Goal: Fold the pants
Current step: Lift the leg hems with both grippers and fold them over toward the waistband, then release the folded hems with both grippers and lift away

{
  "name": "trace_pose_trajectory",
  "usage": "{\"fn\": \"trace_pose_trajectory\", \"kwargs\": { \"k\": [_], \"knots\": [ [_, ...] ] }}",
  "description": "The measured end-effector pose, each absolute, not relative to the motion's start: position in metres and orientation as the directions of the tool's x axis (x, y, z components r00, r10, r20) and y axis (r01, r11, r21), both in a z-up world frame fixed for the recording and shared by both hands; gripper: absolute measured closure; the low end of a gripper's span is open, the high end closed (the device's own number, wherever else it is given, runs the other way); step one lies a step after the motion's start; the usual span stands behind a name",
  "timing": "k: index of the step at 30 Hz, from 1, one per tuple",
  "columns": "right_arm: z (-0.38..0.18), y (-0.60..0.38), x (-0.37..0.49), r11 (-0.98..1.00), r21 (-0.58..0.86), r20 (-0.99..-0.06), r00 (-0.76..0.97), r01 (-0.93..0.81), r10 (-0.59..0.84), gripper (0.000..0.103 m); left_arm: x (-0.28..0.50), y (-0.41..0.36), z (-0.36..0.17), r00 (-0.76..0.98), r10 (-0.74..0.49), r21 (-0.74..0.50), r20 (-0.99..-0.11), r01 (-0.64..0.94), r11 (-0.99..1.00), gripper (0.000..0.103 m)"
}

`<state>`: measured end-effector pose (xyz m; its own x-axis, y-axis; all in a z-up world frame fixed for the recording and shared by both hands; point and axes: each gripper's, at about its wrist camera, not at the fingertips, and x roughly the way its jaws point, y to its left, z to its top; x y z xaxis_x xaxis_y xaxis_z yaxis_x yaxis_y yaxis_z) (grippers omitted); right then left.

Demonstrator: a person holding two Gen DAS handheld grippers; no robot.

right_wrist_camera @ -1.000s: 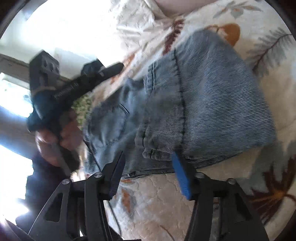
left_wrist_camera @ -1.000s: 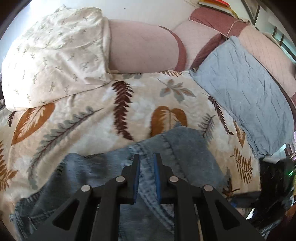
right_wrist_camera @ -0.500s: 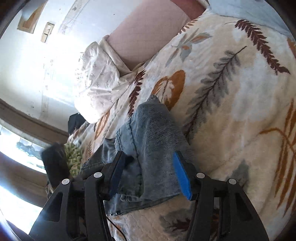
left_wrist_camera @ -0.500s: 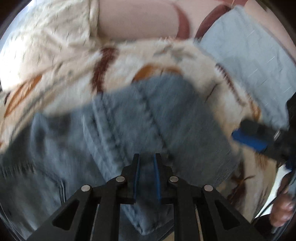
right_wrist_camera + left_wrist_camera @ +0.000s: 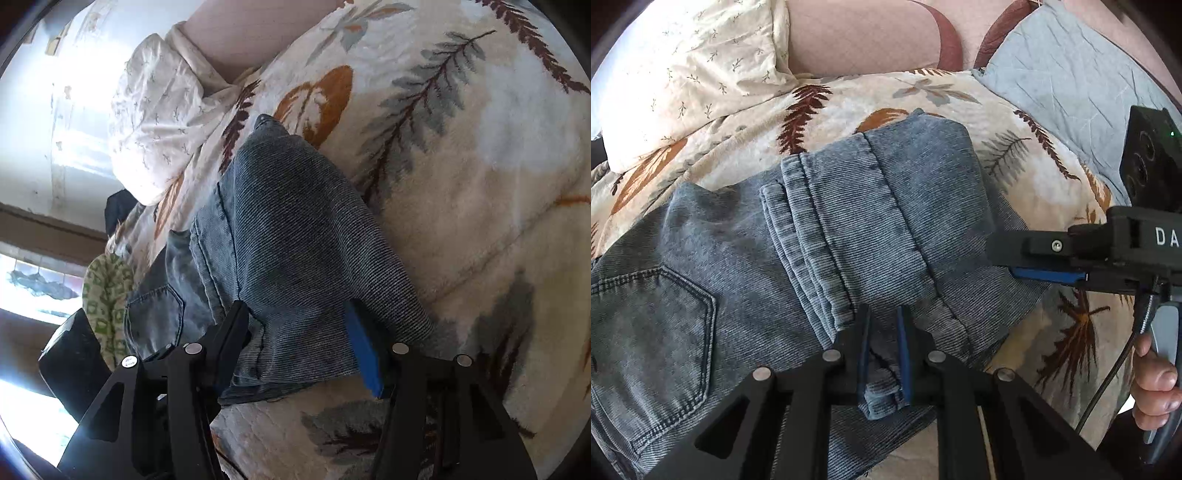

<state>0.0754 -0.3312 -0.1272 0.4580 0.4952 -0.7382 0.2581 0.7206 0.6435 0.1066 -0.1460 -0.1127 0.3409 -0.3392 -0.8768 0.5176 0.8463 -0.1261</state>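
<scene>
Blue denim pants [image 5: 849, 229] lie on the leaf-print bedspread [image 5: 1015, 155], with the leg ends folded over the seat part; a back pocket [image 5: 665, 314] shows at the left. My left gripper [image 5: 882, 332] is shut on a bunched fold at the near edge of the pants. My right gripper [image 5: 295, 332] is open, its jaws straddling the folded leg end [image 5: 295, 229]. It also shows in the left wrist view [image 5: 1045, 273], at the right edge of the fold.
A cream floral pillow [image 5: 687, 74] and a pink headboard cushion [image 5: 857, 40] lie at the back. A grey-blue pillow [image 5: 1071, 85] is at the back right. A green-patterned cloth [image 5: 107, 291] lies beyond the pants in the right wrist view.
The left gripper carried the leg ends over the seat and now holds the fold low. The right gripper swung in and straddles the folded end.
</scene>
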Motion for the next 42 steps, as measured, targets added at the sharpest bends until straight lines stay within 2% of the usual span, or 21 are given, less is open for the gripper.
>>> {"fn": "trace_pose_trajectory", "kwargs": {
  "k": [4,7,10,14,17,21,23,27,29,34,36,37,39,42],
  "knots": [
    [-0.121,-0.329,0.079,0.733,0.634,-0.743,0.457,0.246,0.489,0.049,0.107,-0.140,-0.111,0.353,-0.373,-0.173,-0.858,0.485,0.857,0.088],
    [-0.098,-0.325,0.080,0.772,0.612,-0.722,0.519,0.170,0.458,0.048,0.105,-0.130,-0.108,0.368,-0.412,-0.220,-0.833,0.463,0.859,0.088],
    [-0.080,-0.326,0.086,0.777,0.619,-0.675,0.583,0.114,0.452,0.048,0.102,-0.122,-0.104,0.396,-0.416,-0.230,-0.819,0.438,0.869,0.087],
    [-0.072,-0.321,0.102,0.812,0.573,-0.677,0.622,0.110,0.393,0.048,0.089,-0.093,-0.087,0.464,-0.407,-0.219,-0.787,0.407,0.887,0.087],
    [-0.071,-0.309,0.113,0.833,0.544,-0.680,0.632,0.096,0.372,0.048,0.080,-0.053,-0.074,0.522,-0.374,-0.202,-0.767,0.357,0.912,0.087],
    [-0.069,-0.292,0.132,0.904,0.425,-0.683,0.675,0.056,0.279,0.048,0.066,0.015,-0.060,0.615,-0.268,-0.147,-0.741,0.241,0.959,0.087],
    [-0.078,-0.294,0.146,0.892,0.446,-0.693,0.661,0.077,0.289,0.048,0.060,0.040,-0.058,0.648,-0.204,-0.100,-0.734,0.194,0.976,0.082],
    [-0.099,-0.290,0.173,0.901,0.420,-0.737,0.619,0.107,0.270,0.046,0.055,0.083,-0.060,0.683,-0.106,-0.053,-0.723,0.098,0.994,0.082],
    [-0.109,-0.280,0.185,0.916,0.389,-0.766,0.584,0.093,0.266,0.040,0.057,0.095,-0.068,0.679,-0.079,-0.054,-0.730,0.058,0.997,0.082],
    [-0.113,-0.244,0.176,0.964,0.264,-0.790,0.582,0.038,0.193,0.027,0.063,0.104,-0.086,0.649,-0.104,-0.114,-0.754,0.026,0.993,0.082],
    [-0.117,-0.226,0.169,0.984,0.179,-0.804,0.577,0.003,0.145,0.024,0.063,0.100,-0.086,0.644,-0.105,-0.119,-0.758,0.021,0.993,0.074],
    [-0.121,-0.214,0.163,0.993,0.116,-0.816,0.568,-0.018,0.106,0.024,0.063,0.098,-0.085,0.639,-0.116,-0.131,-0.761,0.023,0.991,0.067],
    [-0.125,-0.205,0.153,0.998,0.068,-0.812,0.580,-0.016,0.065,0.024,0.064,0.098,-0.083,0.628,-0.144,-0.171,-0.765,0.017,0.985,0.064],
    [-0.122,-0.211,0.142,0.994,0.111,-0.810,0.580,0.004,0.088,0.024,0.059,0.104,-0.078,0.631,-0.165,-0.201,-0.758,0.015,0.979,0.064]
  ]
}}
